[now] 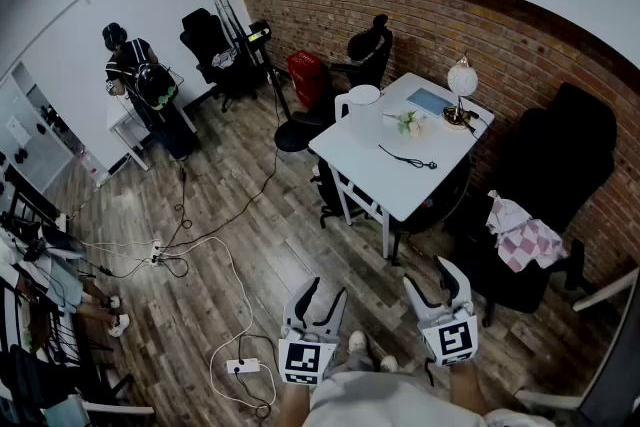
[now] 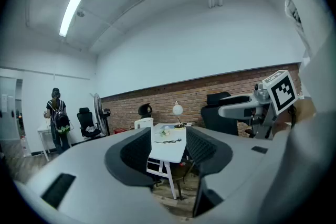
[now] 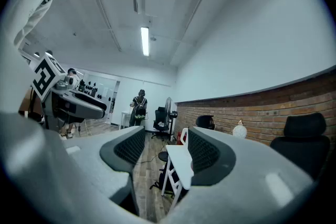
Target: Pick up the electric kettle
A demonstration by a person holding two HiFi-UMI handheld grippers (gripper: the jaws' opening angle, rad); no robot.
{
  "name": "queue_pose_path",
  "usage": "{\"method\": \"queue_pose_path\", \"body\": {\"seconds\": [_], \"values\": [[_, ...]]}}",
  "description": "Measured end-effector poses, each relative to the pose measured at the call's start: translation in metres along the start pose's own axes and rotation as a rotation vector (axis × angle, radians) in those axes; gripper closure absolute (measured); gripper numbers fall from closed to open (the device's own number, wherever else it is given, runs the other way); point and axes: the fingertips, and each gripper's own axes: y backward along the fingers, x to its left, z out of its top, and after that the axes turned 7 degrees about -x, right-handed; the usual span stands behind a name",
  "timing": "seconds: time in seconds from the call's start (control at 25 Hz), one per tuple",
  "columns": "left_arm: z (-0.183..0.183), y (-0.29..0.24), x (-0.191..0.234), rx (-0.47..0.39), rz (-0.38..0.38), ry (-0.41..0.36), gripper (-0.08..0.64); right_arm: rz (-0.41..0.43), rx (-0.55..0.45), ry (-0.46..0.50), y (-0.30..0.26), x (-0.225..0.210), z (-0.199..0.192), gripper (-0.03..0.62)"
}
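- Head view, nearest: the left claw [image 1: 326,293] and right claw [image 1: 435,277] are held out low in front of the person. Each is spread, with nothing between its jaws.
- Just ahead and to the left, a power strip [image 1: 243,366] and loose cables [image 1: 200,245] trail over the wooden floor. A foot catching one on the walk in could jolt both claws.
- In the middle distance, a white counter [image 1: 372,177] stands well apart from both claws, so nothing is within reach yet. A dark office chair [image 1: 545,165] draped with a checked cloth [image 1: 527,240] crowds its right side.
- The white electric kettle [image 1: 362,101] stands upright at the counter's far left corner, close to the edge. A claw arriving off-centre could push it off. A grip on one side only might let it tilt. Whether it holds water cannot be told.
- Near the kettle are small flowers [image 1: 408,123], a black cord [image 1: 408,158] and a globe lamp [image 1: 461,80]. A wide sweep could knock them over.
- Farthest off, a person with a backpack [image 1: 140,80] stands by the wall, well clear.
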Motion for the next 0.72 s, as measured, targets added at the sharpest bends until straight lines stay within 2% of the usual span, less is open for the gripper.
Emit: {"method": "queue_pose_path", "body": {"seconds": [0.12, 0.28, 0.44, 0.72], "values": [[0.007, -0.002, -0.006, -0.044, -0.012, -0.024, 0.351, 0.017, 0.003, 0.005, 0.001, 0.002, 0.002, 0.339], [0.004, -0.006, -0.005, -0.018, -0.003, -0.005, 0.351, 0.016, -0.041, -0.029, -0.005, 0.002, 0.011, 0.339], [0.006, -0.019, 0.002, -0.053, -0.017, -0.019, 0.351, 0.035, -0.023, -0.014, -0.018, 0.002, 0.004, 0.339], [-0.008, -0.054, 0.022, -0.015, -0.035, -0.016, 0.356, 0.037, 0.022, -0.008, -0.052, -0.008, -0.017, 0.339]]}}
